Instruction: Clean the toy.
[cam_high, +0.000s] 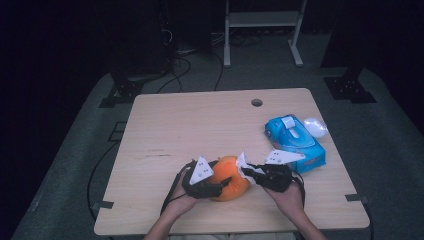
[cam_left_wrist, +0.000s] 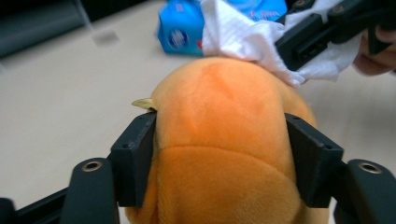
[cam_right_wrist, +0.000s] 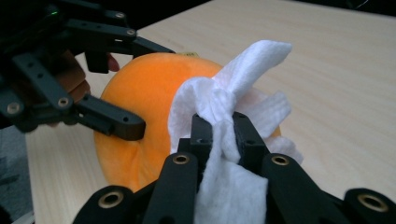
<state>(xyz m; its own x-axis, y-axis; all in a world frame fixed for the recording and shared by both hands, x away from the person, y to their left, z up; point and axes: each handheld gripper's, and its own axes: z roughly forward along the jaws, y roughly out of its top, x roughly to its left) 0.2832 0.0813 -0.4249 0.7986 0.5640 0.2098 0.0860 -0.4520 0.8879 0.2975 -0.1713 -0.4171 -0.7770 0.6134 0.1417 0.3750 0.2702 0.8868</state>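
The round orange plush toy (cam_high: 231, 178) sits near the front edge of the pale wooden table (cam_high: 200, 125), directly between the two hand-held tools. The left gripper (cam_high: 223, 186) clamps it from the person's left: in the left gripper view its two black jaws press into the soft sides of the toy (cam_left_wrist: 224, 140), one on each flank, and the plush bulges out ahead of them. It is a grip at mid width, not a wide-open stance.

The right gripper (cam_high: 248, 172) comes in from the opposite side, its jaws pinched nearly together on a crumpled white paper tissue (cam_right_wrist: 229, 121). The tissue (cam_high: 243, 165) bunches out ahead of the jaws and lies against the toy's upper, far-side surface; in the left gripper view the same wad (cam_left_wrist: 247, 42) drapes over the crown of the toy, beyond the left jaws.

The relation that matters for a wiping stroke, as I judge it: the toy lies straight ahead of the right gripper and slightly below the tissue, so the contact patch is on top of the dome rather than on its flank. The toy has no clear long axis; it reads as a squat ball, so any stroke has to follow the curve. The right hand (cam_high: 287, 195) does the wiping, the left hand (cam_high: 182, 200) only steadies.

Off to the far right of the right gripper, well apart from the toy, lies a blue plastic pack of tissues (cam_high: 295, 142) with a white flap.
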